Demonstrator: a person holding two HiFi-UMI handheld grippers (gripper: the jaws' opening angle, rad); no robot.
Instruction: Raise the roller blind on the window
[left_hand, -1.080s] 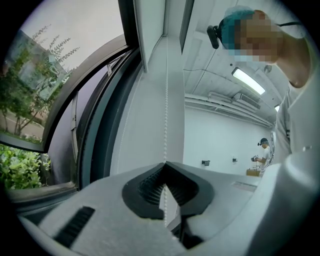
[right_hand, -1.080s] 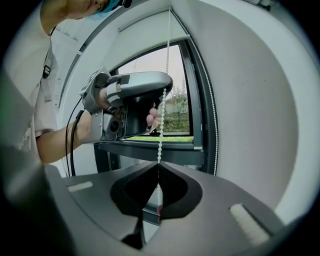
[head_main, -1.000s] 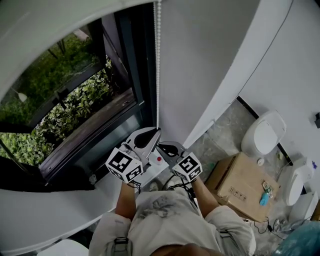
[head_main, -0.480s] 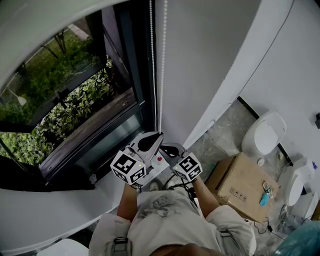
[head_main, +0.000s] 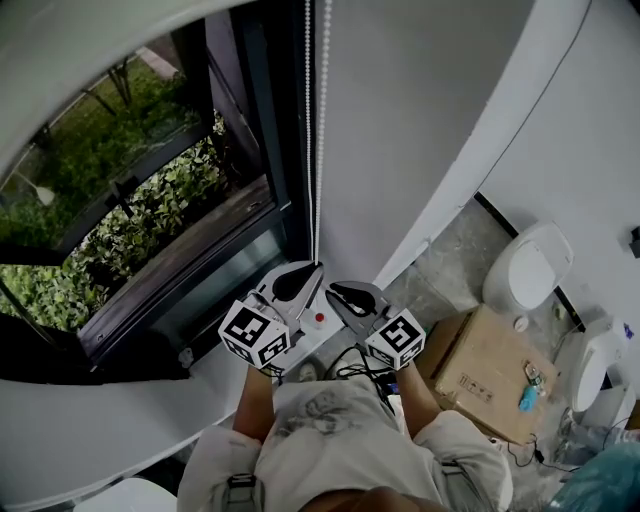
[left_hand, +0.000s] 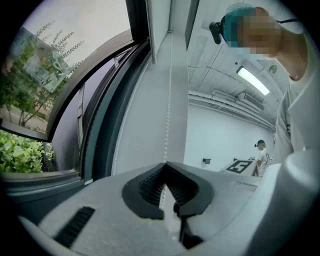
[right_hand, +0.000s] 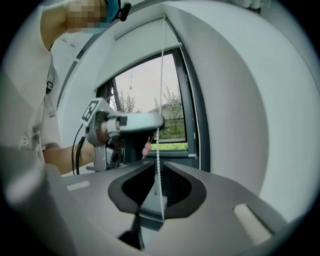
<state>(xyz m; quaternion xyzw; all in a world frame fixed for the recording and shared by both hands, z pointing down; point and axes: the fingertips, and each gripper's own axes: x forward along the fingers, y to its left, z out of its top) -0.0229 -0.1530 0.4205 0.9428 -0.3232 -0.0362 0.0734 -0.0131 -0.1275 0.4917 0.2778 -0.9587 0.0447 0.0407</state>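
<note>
Right gripper (head_main: 335, 293) shifted right of before, jaws just opening, slack around bead chain (head_main: 318, 150), left gripper (head_main: 318, 268) clamped on chain, cardboard box (head_main: 480, 375) shut, contents unseen

Cannot trace bead chain (head_main: 318, 120) past top edge of head view; lose lower end at centre behind tip of left gripper (head_main: 316, 268). Cannot see either hand: covered by 2 marker cubes (head_main: 253, 335) at lower centre. Cannot read print on cardboard box (head_main: 478, 372) at lower right, nor identify small blue item (head_main: 527, 398) on it: too small. Find teal object (head_main: 608, 482) cut by lower right corner, person's clothing (head_main: 330, 440) cut by bottom edge. In left gripper view, cannot make out distant figure (left_hand: 260, 149) at right: too small.
</note>
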